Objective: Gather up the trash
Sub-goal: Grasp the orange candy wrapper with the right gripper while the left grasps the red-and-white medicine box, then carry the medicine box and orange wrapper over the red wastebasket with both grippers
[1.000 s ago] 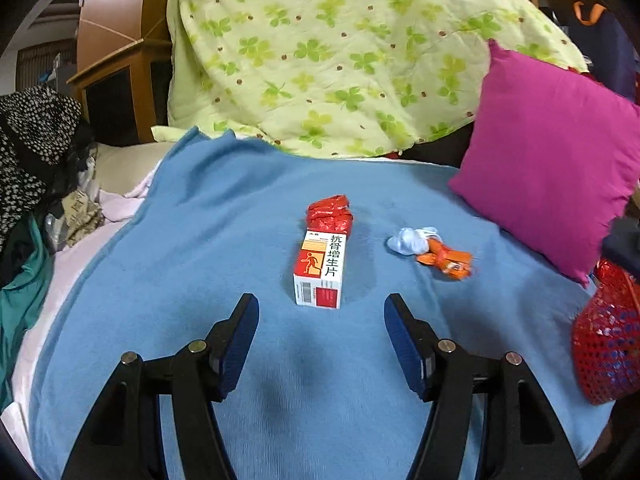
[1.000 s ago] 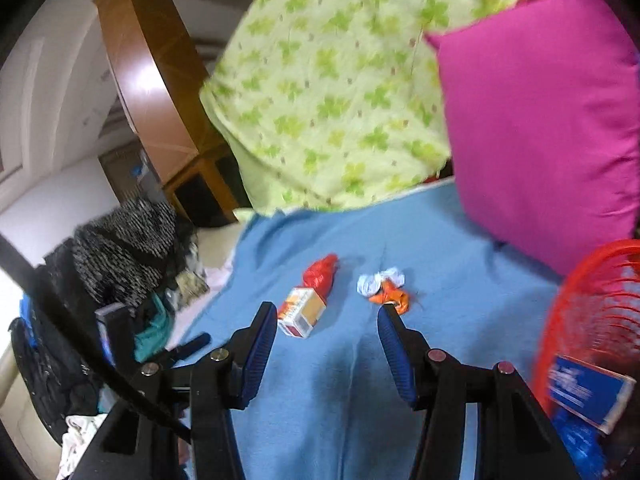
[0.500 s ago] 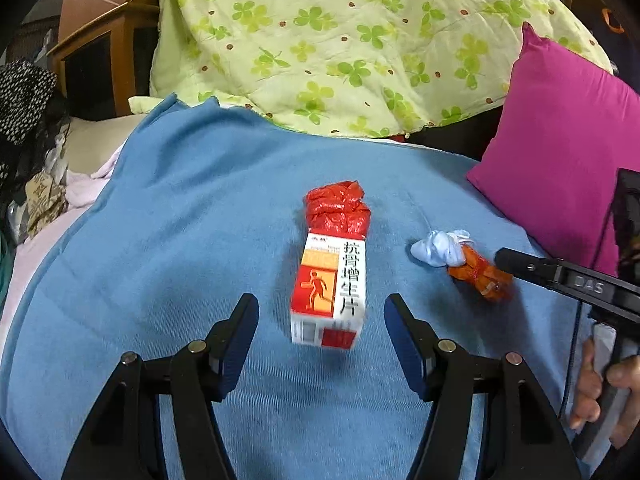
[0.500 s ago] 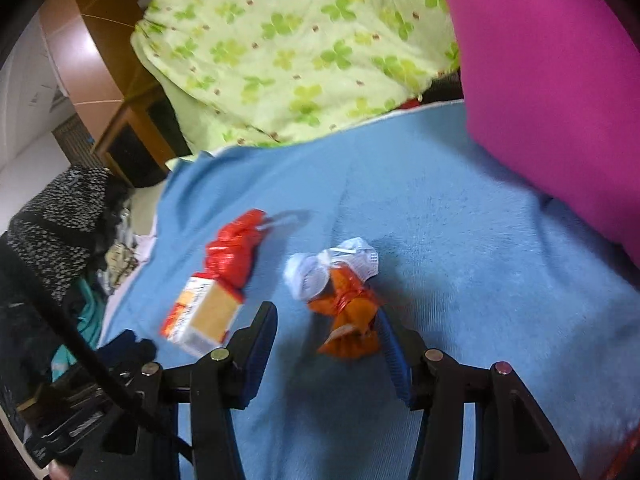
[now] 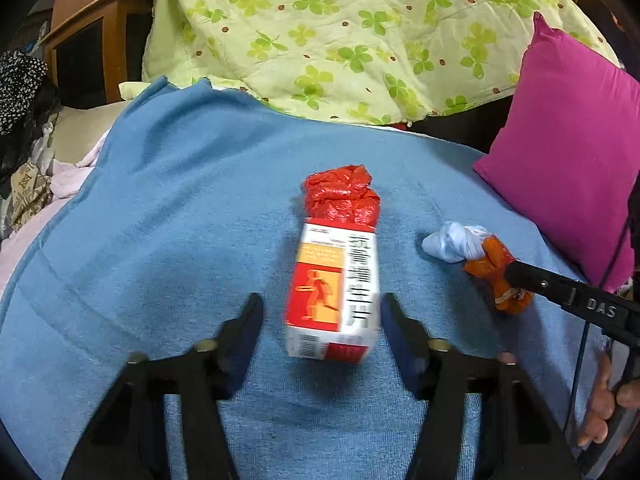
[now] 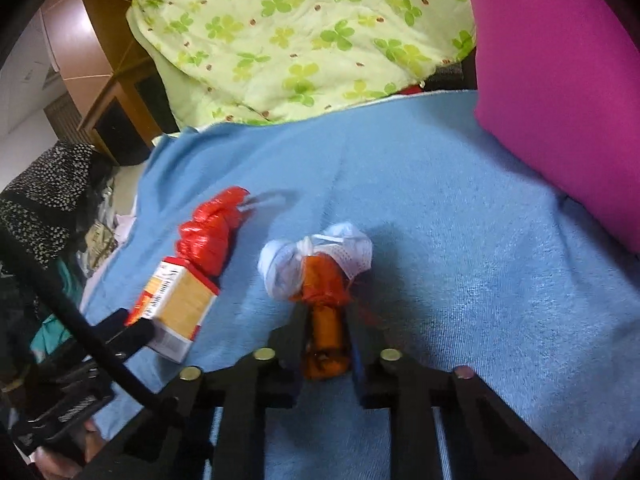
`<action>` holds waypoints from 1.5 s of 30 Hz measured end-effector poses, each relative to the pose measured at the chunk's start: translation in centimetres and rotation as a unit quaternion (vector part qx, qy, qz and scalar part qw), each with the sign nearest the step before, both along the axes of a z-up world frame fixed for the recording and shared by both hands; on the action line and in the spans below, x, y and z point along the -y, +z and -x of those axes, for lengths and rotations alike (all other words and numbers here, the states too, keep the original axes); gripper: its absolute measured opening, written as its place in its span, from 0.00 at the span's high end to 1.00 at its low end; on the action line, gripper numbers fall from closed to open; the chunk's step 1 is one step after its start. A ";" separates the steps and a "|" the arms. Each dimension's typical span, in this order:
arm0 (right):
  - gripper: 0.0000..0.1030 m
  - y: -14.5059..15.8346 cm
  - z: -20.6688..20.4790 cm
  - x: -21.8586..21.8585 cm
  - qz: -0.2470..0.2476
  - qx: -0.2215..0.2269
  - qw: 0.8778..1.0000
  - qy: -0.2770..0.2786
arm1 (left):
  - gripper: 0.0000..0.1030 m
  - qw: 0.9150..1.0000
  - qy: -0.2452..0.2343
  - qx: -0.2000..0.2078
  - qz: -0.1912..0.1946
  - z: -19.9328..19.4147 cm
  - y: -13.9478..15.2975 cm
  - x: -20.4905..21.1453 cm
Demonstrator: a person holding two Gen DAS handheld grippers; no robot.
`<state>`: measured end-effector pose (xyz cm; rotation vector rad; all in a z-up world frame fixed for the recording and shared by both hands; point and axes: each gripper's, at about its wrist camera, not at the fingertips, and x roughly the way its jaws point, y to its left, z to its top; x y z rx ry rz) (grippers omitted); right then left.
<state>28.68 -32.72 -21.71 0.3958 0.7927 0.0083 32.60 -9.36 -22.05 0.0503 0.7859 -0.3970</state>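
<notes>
Your right tongs (image 6: pixel 326 336) are clamped on the crumpled orange plastic wrapper (image 6: pixel 324 320), low in the frame's centre, with a white knotted plastic wad (image 6: pixel 280 268) touching its far end. Your left tongs (image 5: pixel 320 320) are closing around the red-and-white cardboard medicine box (image 5: pixel 334 292), pads not clearly pressing it; a crumpled red plastic bag (image 5: pixel 340 196) butts against its far end. All lies on the blue towel-covered bed (image 5: pixel 180 200), a magenta cushion (image 5: pixel 576 140) at right, a clover-print quilt (image 5: pixel 340 32) behind.
</notes>
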 end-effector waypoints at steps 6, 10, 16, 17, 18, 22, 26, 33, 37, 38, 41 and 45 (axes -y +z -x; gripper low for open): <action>0.82 0.6 1.4 -0.2 -0.021 -0.005 1.000 0.008 | 0.53 1.000 0.007 -0.011 0.003 0.8 0.3 0.0; 0.82 1.6 3.1 -0.2 -0.039 0.002 0.999 0.014 | 0.53 1.000 0.008 -0.011 -0.006 2.2 0.7 -0.4; 0.82 3.9 6.2 -1.2 -0.036 0.026 0.999 0.016 | 0.53 0.999 0.020 0.020 -0.030 5.1 2.5 -0.6; 0.82 4.5 6.8 -1.4 -0.036 0.033 0.999 0.015 | 0.53 0.999 0.023 0.027 -0.035 5.8 2.9 -0.6; 0.82 4.9 7.2 -1.5 -0.034 0.038 0.999 0.014 | 0.53 0.998 0.025 0.033 -0.038 6.4 3.4 -0.6; 0.82 6.8 10.1 -2.4 -0.026 0.070 0.997 0.010 | 0.53 0.997 0.036 0.057 -0.048 9.1 5.4 -0.9; 0.82 7.7 13.7 -3.1 -0.026 0.086 0.996 0.002 | 0.53 0.994 0.047 0.079 -0.058 11.5 7.2 -1.0; 0.82 9.3 20.8 -2.9 -0.024 0.113 0.993 -0.009 | 0.53 0.987 0.052 0.129 -0.075 17.0 10.6 -0.7; 0.82 11.0 24.7 -2.5 -0.023 0.132 0.991 -0.014 | 0.53 0.986 0.042 0.139 -0.081 19.9 12.0 -0.2; 0.82 11.5 25.6 -2.4 -0.021 0.138 0.990 -0.015 | 0.53 0.985 0.040 0.146 -0.082 20.7 12.6 0.0; 0.82 13.1 28.0 -2.1 -0.021 0.155 0.987 -0.020 | 0.53 0.982 0.031 0.165 -0.083 23.0 14.2 0.6; 0.82 14.8 30.6 -1.8 -0.023 0.177 0.984 -0.026 | 0.53 0.980 0.015 0.183 -0.082 25.7 16.0 1.4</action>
